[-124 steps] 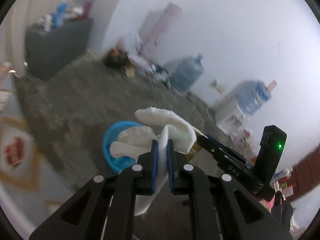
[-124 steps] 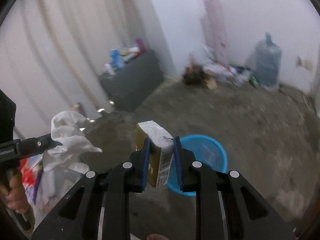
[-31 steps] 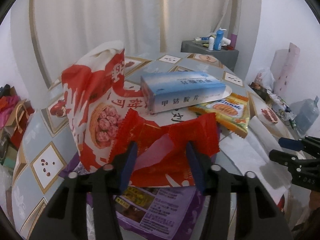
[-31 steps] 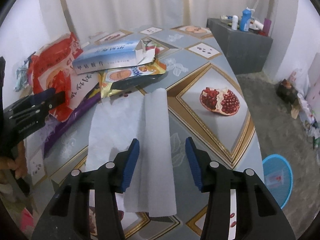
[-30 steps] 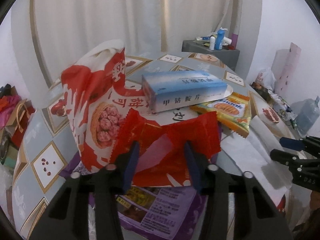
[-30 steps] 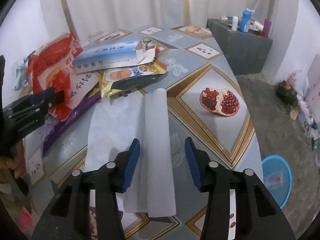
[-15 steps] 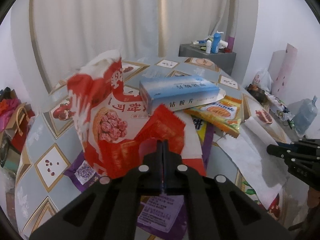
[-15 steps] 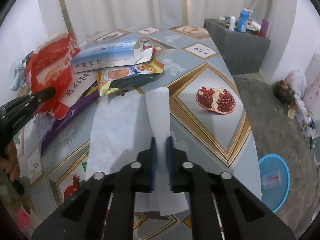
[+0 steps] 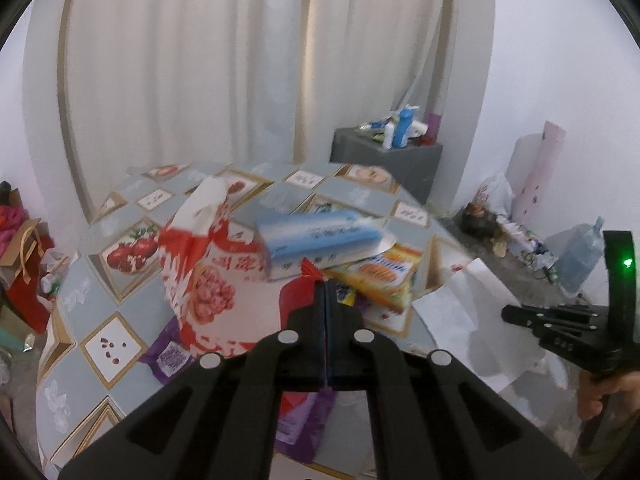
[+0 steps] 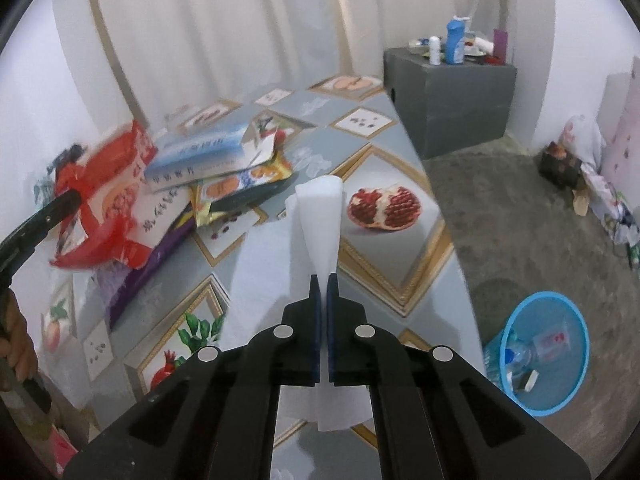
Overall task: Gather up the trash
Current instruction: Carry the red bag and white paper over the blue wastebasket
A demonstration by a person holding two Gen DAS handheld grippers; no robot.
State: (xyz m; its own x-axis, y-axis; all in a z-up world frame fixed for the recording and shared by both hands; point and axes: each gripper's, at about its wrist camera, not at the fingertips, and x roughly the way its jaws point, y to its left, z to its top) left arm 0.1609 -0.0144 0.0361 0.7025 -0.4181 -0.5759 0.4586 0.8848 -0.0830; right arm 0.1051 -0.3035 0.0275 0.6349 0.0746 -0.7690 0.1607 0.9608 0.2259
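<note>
My left gripper [image 9: 326, 292] is shut on a red plastic wrapper [image 9: 294, 296], raised above the patterned table [image 9: 100, 320]. In the right wrist view that red wrapper [image 10: 104, 240] hangs from the left gripper [image 10: 68, 200] at the left edge. My right gripper [image 10: 323, 280] is shut on a fold of white tissue paper [image 10: 320, 208], pulled up while the rest of the sheet drapes on the table [image 10: 400, 272]. From the left wrist view the right gripper [image 9: 508, 314] shows over the tissue paper [image 9: 452, 312]. A blue bin [image 10: 568, 380] stands on the floor, lower right.
More litter lies on the table: a blue-white box [image 9: 320, 240], a large red-white bag [image 9: 208, 280], a yellow snack packet [image 9: 380, 276], a purple packet [image 9: 168, 356]. A grey cabinet [image 10: 448, 96] stands behind. A water jug [image 9: 580, 256] and clutter line the wall.
Both grippers went from open to shut, the left on the red wrapper, the right on the tissue fold. Both have since risen, lifting their pieces off the table.
</note>
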